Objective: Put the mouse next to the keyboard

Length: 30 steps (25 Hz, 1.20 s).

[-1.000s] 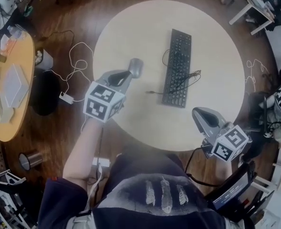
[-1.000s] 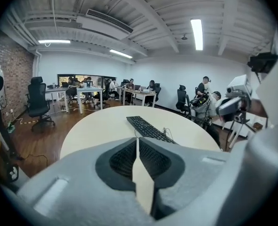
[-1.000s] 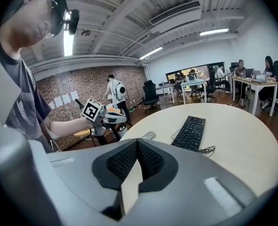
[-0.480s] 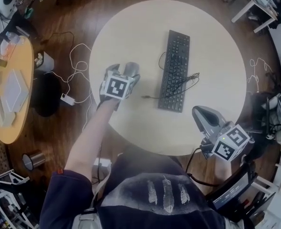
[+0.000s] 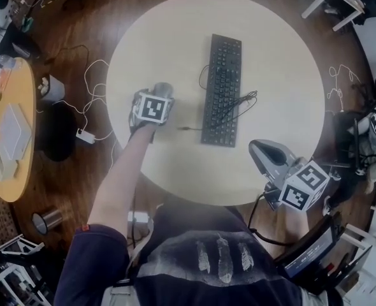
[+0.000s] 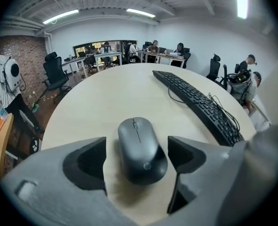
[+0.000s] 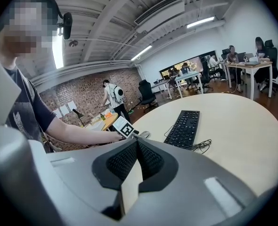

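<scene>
The grey mouse (image 6: 141, 147) lies flat on the round pale table (image 5: 271, 56), a short way left of the black keyboard (image 5: 221, 89). My left gripper (image 5: 156, 98) stands open around the mouse, with a gap on each side between its pads (image 6: 93, 160) and the mouse. In the left gripper view the keyboard (image 6: 200, 105) runs along the right. My right gripper (image 5: 264, 155) hovers at the table's near right edge, shut with nothing in it. From the right gripper view (image 7: 136, 166) I see the keyboard (image 7: 182, 127) and the left hand's marker cube beyond.
The keyboard's cable (image 5: 242, 104) loops loosely on the table beside it. On the floor at the left are white cables with an adapter (image 5: 85, 135), a small white bin (image 5: 51, 88), a metal can (image 5: 44, 220) and a round wooden side table (image 5: 9, 132).
The left gripper came down and forward with the mouse, set it on the table left of the keyboard, and its jaws have opened off it. The right gripper has barely moved.
</scene>
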{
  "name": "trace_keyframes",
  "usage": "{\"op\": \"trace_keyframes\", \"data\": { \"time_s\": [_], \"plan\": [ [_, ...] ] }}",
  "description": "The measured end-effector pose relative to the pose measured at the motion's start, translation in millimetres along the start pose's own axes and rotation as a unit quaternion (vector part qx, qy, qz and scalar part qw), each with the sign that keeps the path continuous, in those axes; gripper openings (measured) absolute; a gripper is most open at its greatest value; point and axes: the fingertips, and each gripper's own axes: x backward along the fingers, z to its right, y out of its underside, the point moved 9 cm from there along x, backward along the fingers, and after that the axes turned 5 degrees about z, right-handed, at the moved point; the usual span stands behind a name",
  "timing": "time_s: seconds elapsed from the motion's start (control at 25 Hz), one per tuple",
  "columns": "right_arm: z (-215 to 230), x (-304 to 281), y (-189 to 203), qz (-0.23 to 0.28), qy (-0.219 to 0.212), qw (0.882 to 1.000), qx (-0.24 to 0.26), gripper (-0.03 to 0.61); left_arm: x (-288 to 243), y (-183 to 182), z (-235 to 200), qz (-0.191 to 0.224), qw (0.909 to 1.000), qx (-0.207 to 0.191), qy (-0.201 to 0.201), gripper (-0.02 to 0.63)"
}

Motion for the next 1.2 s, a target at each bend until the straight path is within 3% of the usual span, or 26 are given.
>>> {"op": "trace_keyframes", "data": {
  "time_s": [0.12,0.28,0.48,0.6,0.88,1.2],
  "plan": [
    [1,2,2,0.001,0.005,1.0,-0.004,0.002,-8,9,-5,-0.013,0.9997,0.017,0.007,0.411],
    [2,4,2,0.005,0.008,1.0,-0.008,0.002,-11,14,-3,0.004,0.9987,0.04,0.033,0.411],
    [7,4,4,0.018,0.005,1.0,-0.021,0.002,-14,14,-3,0.011,0.9985,0.045,0.027,0.376],
    [6,2,3,0.021,0.002,1.0,-0.018,0.002,-15,13,-9,0.016,0.9981,0.057,0.018,0.309],
    [9,10,7,0.039,0.018,0.999,-0.033,0.002,-16,15,-10,0.021,0.9973,0.067,0.02,0.305],
    [7,6,4,0.054,0.011,0.998,-0.036,0.002,-2,20,-15,0.033,0.9842,0.165,0.055,0.305]
  ]
}}
